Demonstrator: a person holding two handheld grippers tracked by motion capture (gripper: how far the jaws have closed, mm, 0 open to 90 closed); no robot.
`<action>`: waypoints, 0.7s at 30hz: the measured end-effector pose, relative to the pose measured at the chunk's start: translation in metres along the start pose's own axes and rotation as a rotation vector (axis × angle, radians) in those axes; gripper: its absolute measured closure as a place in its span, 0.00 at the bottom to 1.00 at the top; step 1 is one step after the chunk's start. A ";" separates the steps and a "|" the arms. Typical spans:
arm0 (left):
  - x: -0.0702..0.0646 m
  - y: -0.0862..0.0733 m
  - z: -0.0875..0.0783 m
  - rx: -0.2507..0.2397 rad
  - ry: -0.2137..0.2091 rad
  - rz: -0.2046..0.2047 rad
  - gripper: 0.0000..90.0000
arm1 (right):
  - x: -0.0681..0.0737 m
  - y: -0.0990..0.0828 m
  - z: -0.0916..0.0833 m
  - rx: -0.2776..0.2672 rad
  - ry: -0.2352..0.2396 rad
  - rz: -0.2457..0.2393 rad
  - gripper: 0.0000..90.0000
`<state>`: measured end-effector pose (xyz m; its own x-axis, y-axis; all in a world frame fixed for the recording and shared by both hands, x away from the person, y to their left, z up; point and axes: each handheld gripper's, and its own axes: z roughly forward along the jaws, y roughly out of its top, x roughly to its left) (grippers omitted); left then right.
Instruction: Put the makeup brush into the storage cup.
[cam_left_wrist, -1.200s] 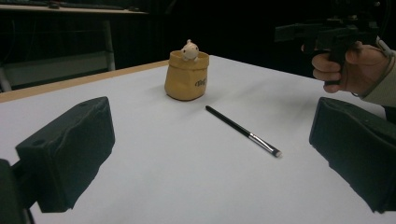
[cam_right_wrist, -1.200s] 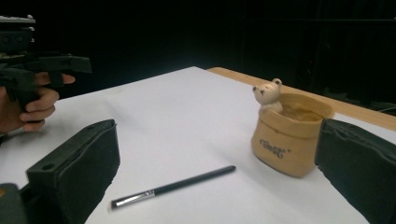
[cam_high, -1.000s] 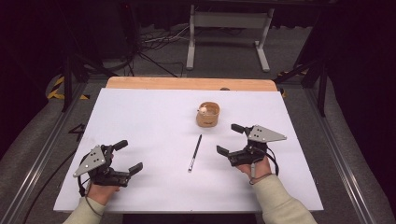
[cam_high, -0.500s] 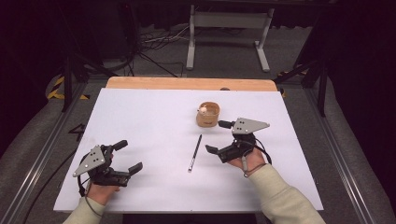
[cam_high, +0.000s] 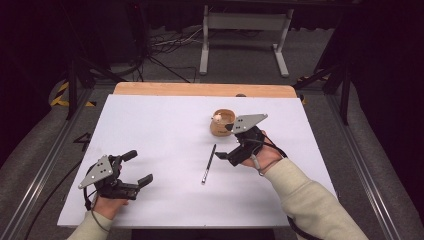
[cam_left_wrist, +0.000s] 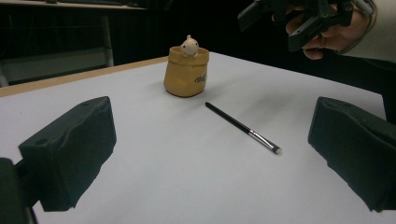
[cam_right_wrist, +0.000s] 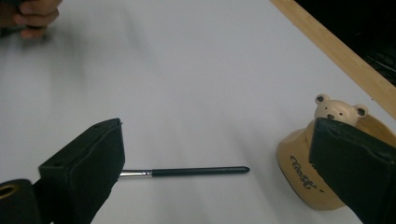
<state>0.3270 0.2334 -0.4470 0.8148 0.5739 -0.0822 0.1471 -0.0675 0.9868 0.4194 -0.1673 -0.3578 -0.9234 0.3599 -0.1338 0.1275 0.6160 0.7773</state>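
Observation:
A thin black brush with a metal ferrule (cam_high: 208, 163) (cam_left_wrist: 242, 127) (cam_right_wrist: 187, 171) lies on the white table sheet (cam_high: 165, 130). Behind it stands a small tan pot with a bear figure on its rim (cam_high: 222, 121) (cam_left_wrist: 187, 72) (cam_right_wrist: 322, 158). My right gripper (cam_high: 227, 142) hovers open just right of the brush, between it and the pot, with nothing between its jaws. My left gripper (cam_high: 137, 168) rests open near the front left of the sheet, empty. The right gripper and its hand (cam_left_wrist: 308, 21) also show in the left gripper view at the upper right.
A wooden strip (cam_high: 200, 89) edges the far side of the table. Beyond it are a metal stand (cam_high: 245, 30) and cables on the floor (cam_high: 165, 45). Metal rails (cam_high: 45, 165) run along both sides of the table.
My right gripper has moved left and forward from the right side of the sheet to just beside the brush and pot. The left gripper has stayed put.

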 end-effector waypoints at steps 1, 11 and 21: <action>0.001 0.000 0.000 0.005 0.000 0.006 0.02 | -0.001 0.002 0.002 0.019 0.003 -0.006 0.04; 0.001 -0.001 0.001 0.014 0.000 0.001 0.02 | -0.006 0.019 0.013 0.135 0.024 -0.092 0.04; 0.001 -0.001 0.002 0.018 -0.002 -0.008 0.02 | -0.013 0.030 0.025 0.249 0.067 -0.163 0.04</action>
<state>0.3283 0.2325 -0.4487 0.8149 0.5726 -0.0901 0.1634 -0.0779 0.9835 0.4442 -0.1355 -0.3481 -0.9598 0.2002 -0.1969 0.0529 0.8174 0.5736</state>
